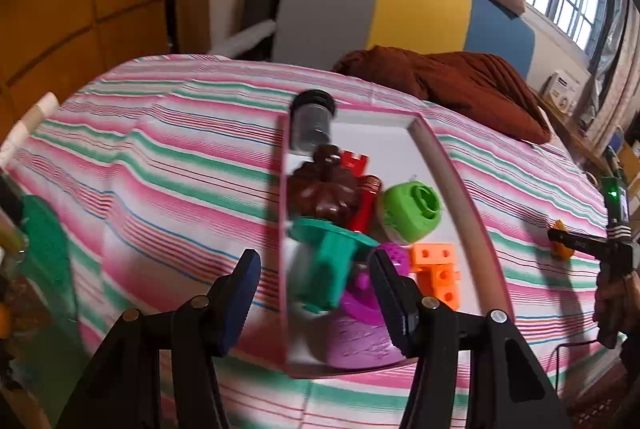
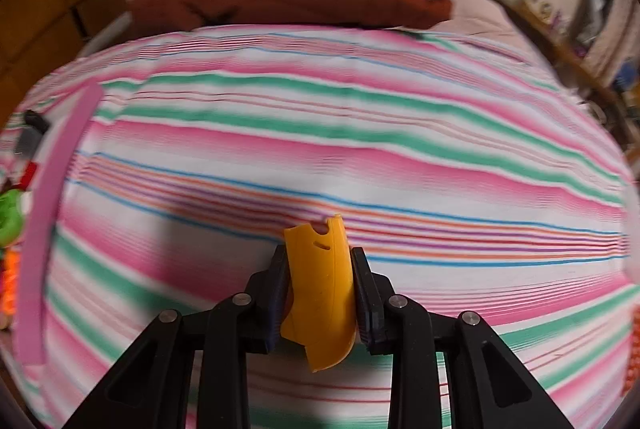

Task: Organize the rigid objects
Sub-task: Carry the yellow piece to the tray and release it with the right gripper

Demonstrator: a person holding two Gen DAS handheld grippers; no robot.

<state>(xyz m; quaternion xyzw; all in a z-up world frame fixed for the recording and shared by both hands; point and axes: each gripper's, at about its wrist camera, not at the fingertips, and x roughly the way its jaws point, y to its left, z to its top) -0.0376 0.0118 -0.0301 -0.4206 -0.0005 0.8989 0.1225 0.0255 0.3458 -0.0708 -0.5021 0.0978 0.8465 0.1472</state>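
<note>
Gripping yellow plastic piece [image 2: 324,289] firmly, right gripper [image 2: 320,289] hovered over striped bedsheet [image 2: 320,149], well right of pink tray [image 1: 460,181]. Left gripper [image 1: 316,293], jaws parted and empty, hung above tray's near end, over teal [image 1: 332,265], purple [image 1: 360,341], orange [image 1: 438,271] and green [image 1: 412,211] toys. Best approach, by judgement: carry piece left, lower into bare white far-right patch, release gently to avoid toppling pile.
</note>
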